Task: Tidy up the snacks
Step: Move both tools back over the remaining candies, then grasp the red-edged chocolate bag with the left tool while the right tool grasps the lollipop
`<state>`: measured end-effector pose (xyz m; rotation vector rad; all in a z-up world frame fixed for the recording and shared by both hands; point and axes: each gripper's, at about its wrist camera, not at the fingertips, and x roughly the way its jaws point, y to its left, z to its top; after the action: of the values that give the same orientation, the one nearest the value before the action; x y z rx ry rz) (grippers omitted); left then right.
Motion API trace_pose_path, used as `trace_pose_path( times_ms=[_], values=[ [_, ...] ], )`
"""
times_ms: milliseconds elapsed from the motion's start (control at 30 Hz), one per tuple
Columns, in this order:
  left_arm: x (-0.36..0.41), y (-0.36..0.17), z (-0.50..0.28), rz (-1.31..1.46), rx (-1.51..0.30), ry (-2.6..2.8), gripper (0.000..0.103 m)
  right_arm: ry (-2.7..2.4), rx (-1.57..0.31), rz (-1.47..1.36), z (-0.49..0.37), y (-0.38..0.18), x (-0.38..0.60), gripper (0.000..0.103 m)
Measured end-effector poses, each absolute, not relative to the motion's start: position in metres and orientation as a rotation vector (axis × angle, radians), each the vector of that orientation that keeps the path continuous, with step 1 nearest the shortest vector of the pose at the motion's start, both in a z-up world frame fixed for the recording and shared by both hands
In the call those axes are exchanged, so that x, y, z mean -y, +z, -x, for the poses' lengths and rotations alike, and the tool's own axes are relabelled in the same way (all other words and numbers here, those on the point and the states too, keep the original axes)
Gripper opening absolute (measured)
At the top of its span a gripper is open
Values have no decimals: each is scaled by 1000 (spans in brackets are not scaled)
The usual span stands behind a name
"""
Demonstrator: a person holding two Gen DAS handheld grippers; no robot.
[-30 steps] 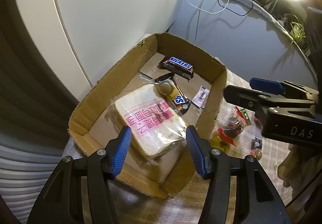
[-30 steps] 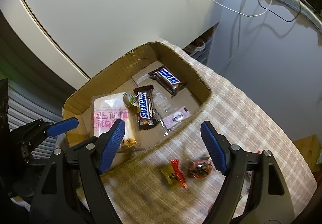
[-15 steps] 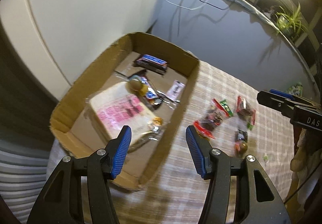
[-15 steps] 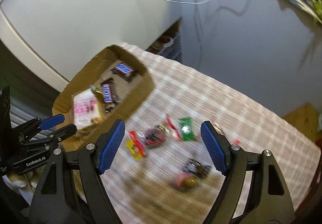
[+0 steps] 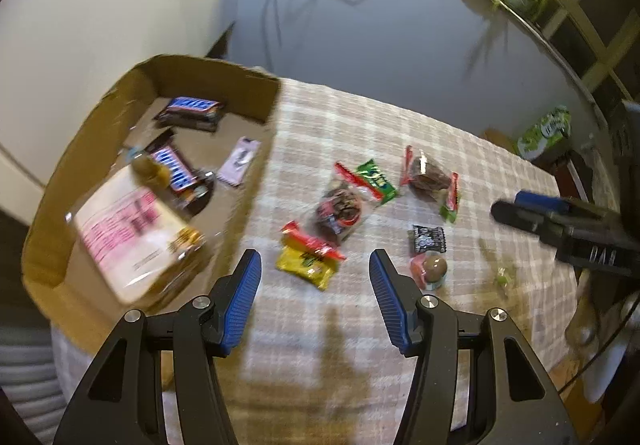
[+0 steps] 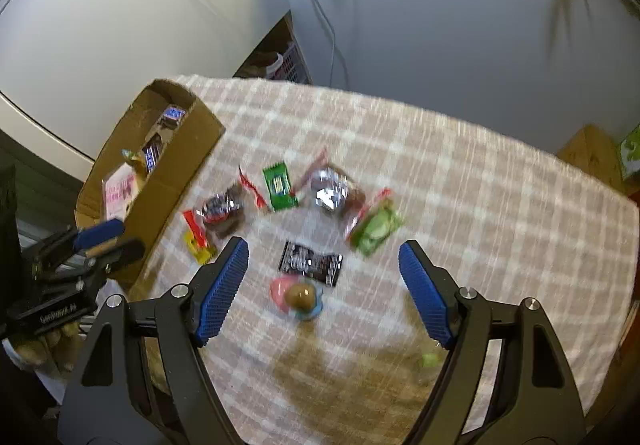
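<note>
Both grippers now over checked tablecloth [image 6: 460, 173].

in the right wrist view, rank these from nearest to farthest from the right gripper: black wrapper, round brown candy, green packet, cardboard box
From the right gripper:
1. Round brown candy, between the fingers.
2. Black wrapper, just beyond the candy.
3. Green packet, farther up the tablecloth.
4. Cardboard box, far left at the table's edge.
</note>
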<state>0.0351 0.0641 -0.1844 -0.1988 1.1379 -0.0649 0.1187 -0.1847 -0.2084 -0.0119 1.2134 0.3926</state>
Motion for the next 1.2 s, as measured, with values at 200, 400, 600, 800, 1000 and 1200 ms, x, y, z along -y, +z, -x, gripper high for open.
trace_pose_path(
  times_ms=[200, 400, 600, 800, 1000, 1200],
  values=[
    [-50, -194, -61, 154, -1161, -127, 51, 415, -1262, 9, -101, -235, 181, 80],
    [-34, -212, -84, 67, -1215, -179, 44, 434, -1300, -1, -92, -254, 176, 69],
    [-23, -229, -96, -7, -1250, -179, 44, 448, -1315, 12, -89, -267, 169, 65],
    [-24, -241, -102, -20, -1267, -159, 44, 450, -1321, 52, -92, -276, 154, 63],
    [-28, -249, -108, -12, -1282, -149, 39, 439, -1334, 99, -95, -287, 141, 42],
    [-30, -251, -107, 7, -1269, -144, 33, 450, -1332, 102, -96, -285, 143, 26]
  ],
)
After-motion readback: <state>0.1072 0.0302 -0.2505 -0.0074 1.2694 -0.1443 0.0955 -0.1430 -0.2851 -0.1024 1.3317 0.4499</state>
